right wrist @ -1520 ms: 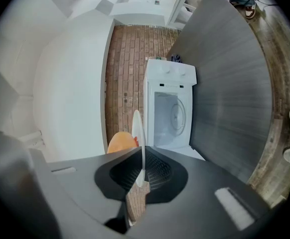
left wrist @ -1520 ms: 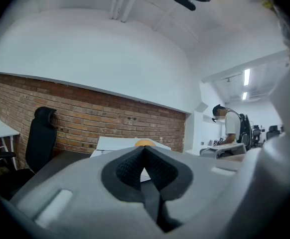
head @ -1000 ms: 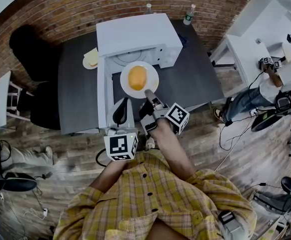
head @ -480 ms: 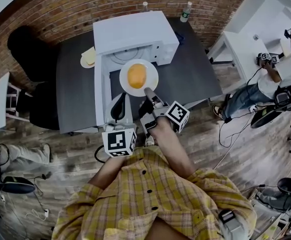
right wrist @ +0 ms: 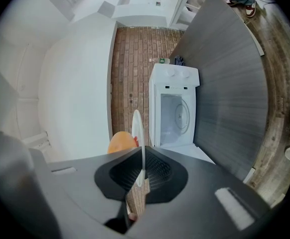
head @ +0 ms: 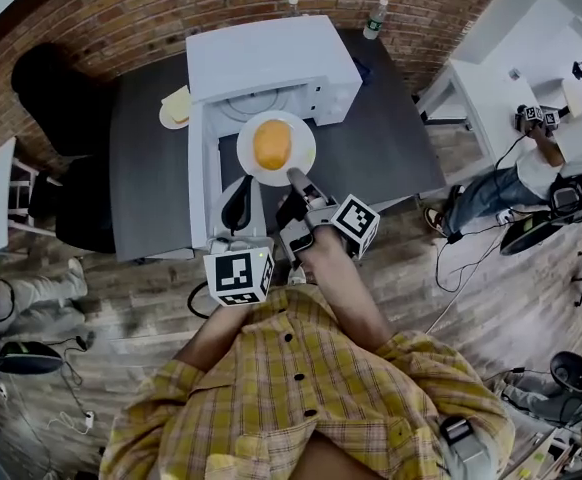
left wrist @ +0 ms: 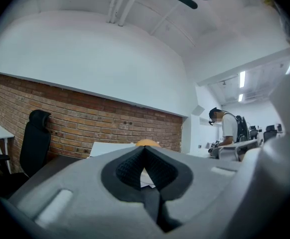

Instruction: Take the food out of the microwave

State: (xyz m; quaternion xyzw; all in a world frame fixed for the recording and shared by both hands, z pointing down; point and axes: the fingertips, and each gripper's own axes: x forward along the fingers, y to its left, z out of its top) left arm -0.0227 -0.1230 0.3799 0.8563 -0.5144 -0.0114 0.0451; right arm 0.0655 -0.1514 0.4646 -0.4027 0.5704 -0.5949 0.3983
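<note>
A white plate (head: 299,134) carrying a round orange piece of food (head: 273,143) hangs in front of the open white microwave (head: 271,63), above its swung-out door (head: 199,183). My right gripper (head: 294,177) is shut on the plate's near rim. In the right gripper view the plate (right wrist: 137,128) stands edge-on between the pads of the gripper (right wrist: 141,158), with the food (right wrist: 121,142) on its left and the empty microwave (right wrist: 175,108) behind. My left gripper (head: 241,194) is held just left of the plate, shut and empty (left wrist: 144,148).
A small plate with something yellowish (head: 176,108) sits on the dark table (head: 391,158) left of the microwave. Two bottles (head: 376,23) stand at the back. A black chair (head: 56,98) is at the left. A person (head: 571,138) stands by a white table (head: 481,98) at right.
The left gripper has edged slightly toward the table. The right gripper and the plate have kept their place.
</note>
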